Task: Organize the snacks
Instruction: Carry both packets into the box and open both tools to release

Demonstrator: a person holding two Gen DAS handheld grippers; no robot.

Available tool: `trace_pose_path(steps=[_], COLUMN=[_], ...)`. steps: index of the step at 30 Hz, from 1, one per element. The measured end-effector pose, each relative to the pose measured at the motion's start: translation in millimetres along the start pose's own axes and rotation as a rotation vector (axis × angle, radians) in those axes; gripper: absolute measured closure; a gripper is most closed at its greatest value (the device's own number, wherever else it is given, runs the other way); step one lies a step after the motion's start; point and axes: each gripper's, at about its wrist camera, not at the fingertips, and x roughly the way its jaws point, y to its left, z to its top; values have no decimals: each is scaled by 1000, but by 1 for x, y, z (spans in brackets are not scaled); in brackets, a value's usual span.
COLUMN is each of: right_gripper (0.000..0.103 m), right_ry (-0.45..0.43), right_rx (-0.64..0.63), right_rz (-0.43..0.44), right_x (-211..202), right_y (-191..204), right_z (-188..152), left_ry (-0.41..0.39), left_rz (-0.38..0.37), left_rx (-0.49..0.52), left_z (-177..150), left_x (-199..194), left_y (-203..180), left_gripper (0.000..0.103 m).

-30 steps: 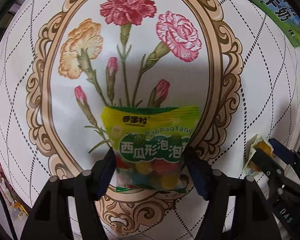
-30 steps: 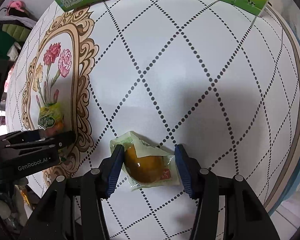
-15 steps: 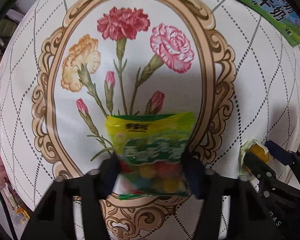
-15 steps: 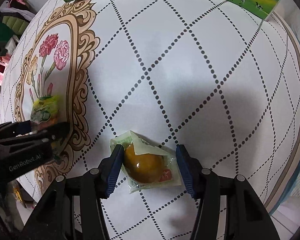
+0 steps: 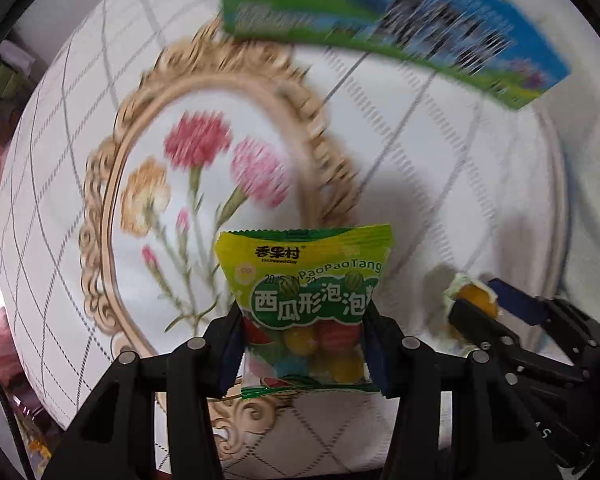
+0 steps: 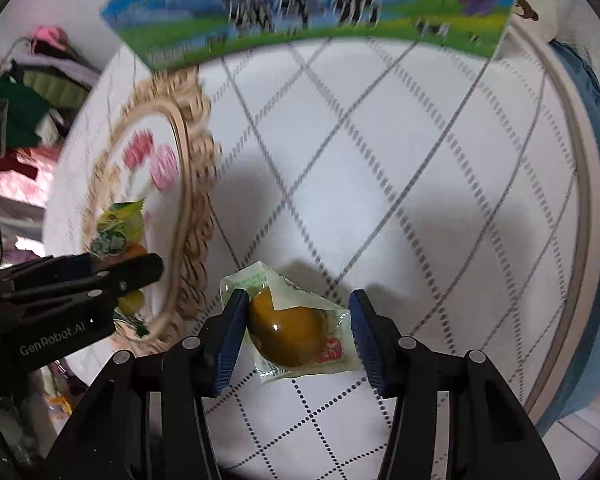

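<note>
- Clamping the green-and-yellow plastic packet of coloured gum balls (image 5: 306, 312), the left gripper (image 5: 304, 344) presses both pads against the packet's lower sides, holding it upright just ahead of the fingers.
- The right gripper (image 6: 296, 328) holds the clear-wrapped brown egg-shaped snack (image 6: 288, 330) between its jaws; the left pad touches the wrapper, while the right pad's contact cannot be confirmed.
- Both snacks look light. The crinkly film is probably slippery, so a hold across the filled middle seems safer than one on the sealed edges.
- The green-and-blue milk carton with cows (image 6: 312, 12) stands far ahead, across the patterned tablecloth (image 6: 420, 200).
</note>
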Motion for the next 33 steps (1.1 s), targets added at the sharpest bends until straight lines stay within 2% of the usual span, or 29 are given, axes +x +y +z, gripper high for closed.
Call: trace_pose_path(steps=[5, 9, 10, 15, 19, 22, 25, 26, 27, 28, 29, 32, 33], right_gripper=[49, 49, 49, 49, 49, 49, 45, 38, 33, 20, 15, 8, 6], right_ry=[-102, -222, -252, -354, -339, -293, -234, -213, -192, -188, -183, -161, -159], right_rx=[35, 59, 62, 75, 109, 134, 164, 169, 169, 170, 168, 153, 146], right_rz=[51, 80, 80, 44, 48, 49, 57, 52, 41, 32, 17, -20, -35], right_x=[-49, -99, -110, -138, -131, -114, -93, -87, -82, -79, -76, -69, -68], right_y=[-17, -37, -43, -61, -75, -87, -98, -101, -103, -105, -106, -107, -106], right_z=[29, 70, 84, 145, 196, 226, 246, 250, 254, 253, 254, 254, 255], left_ry=[-70, -126, -136, -142, -75, -1, 60, 71, 76, 76, 71, 54, 52], left_rz=[-86, -145, -149, -127, -94, -99, -107, -113, -124, -119, -106, -80, -69], left_rx=[46, 91, 99, 129, 133, 111, 87, 74, 62, 60, 63, 68, 70], left_z=[38, 88, 96, 169, 217, 238, 246, 248, 251, 250, 251, 251, 250], left_x=[-47, -80, -83, -90, -54, -35, -21, -17, -14, -14, -14, -14, -14], left_y=[-36, -64, -53, -53, -45, -39, -38, -37, -34, -33, -33, -30, -28], left_gripper=[55, 55, 55, 55, 54, 54, 53, 46, 30, 22, 13, 12, 8])
